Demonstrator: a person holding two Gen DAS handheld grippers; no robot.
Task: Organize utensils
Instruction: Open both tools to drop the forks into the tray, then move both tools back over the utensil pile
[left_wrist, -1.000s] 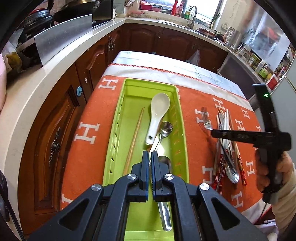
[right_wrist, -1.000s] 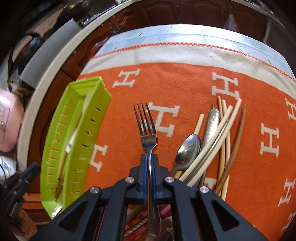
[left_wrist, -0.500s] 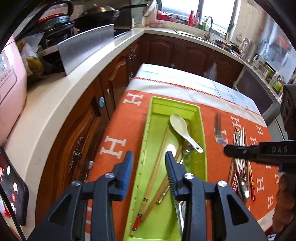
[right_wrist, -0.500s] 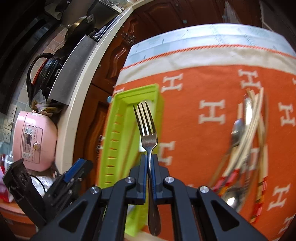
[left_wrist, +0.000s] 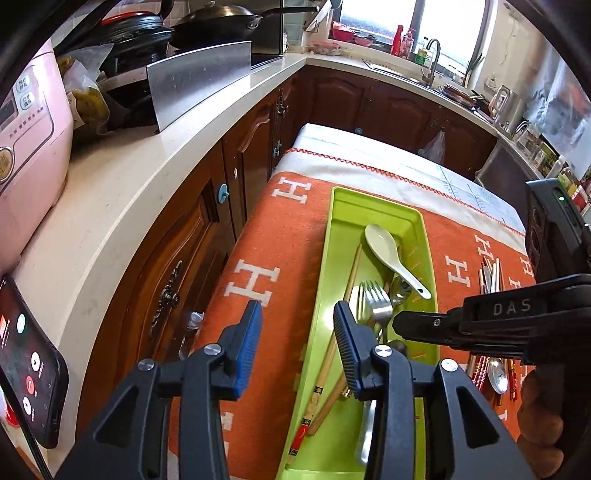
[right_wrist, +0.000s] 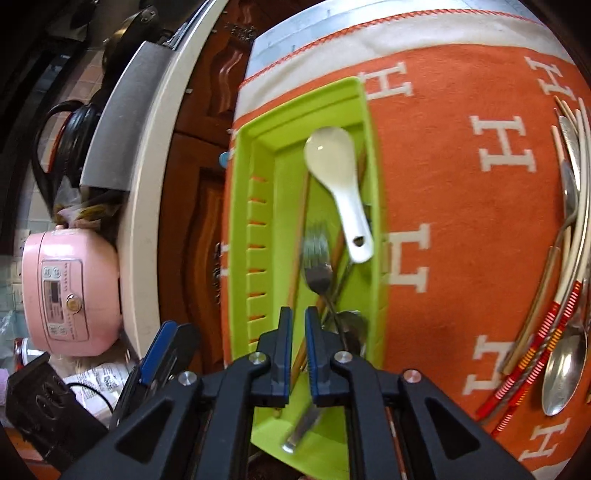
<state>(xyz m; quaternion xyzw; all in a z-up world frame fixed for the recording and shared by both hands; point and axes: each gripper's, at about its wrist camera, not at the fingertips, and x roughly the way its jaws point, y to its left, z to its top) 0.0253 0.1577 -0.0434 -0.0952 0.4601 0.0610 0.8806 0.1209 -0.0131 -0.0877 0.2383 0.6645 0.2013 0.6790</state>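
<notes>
A green tray (left_wrist: 380, 212) (right_wrist: 375, 177) lies on the orange cloth. It holds a white ceramic spoon (left_wrist: 388, 249) (right_wrist: 338, 177), chopsticks (left_wrist: 334, 352), metal spoons and a steel fork (left_wrist: 375, 299) (right_wrist: 316, 258). The fork is blurred in the right wrist view and lies free below my right gripper (right_wrist: 298, 325), whose jaws stand slightly apart over the tray. My left gripper (left_wrist: 297, 328) is open and empty above the tray's left rim.
Several loose chopsticks and spoons (right_wrist: 565, 258) lie on the orange cloth (right_wrist: 461, 203) right of the tray. A counter (left_wrist: 122, 173) with a pink rice cooker (right_wrist: 70, 291) runs along the left. A phone (left_wrist: 26, 362) lies on it.
My right gripper carried the fork over the tray and let it go into the tray. My left gripper opened wider and drew back to the left.
</notes>
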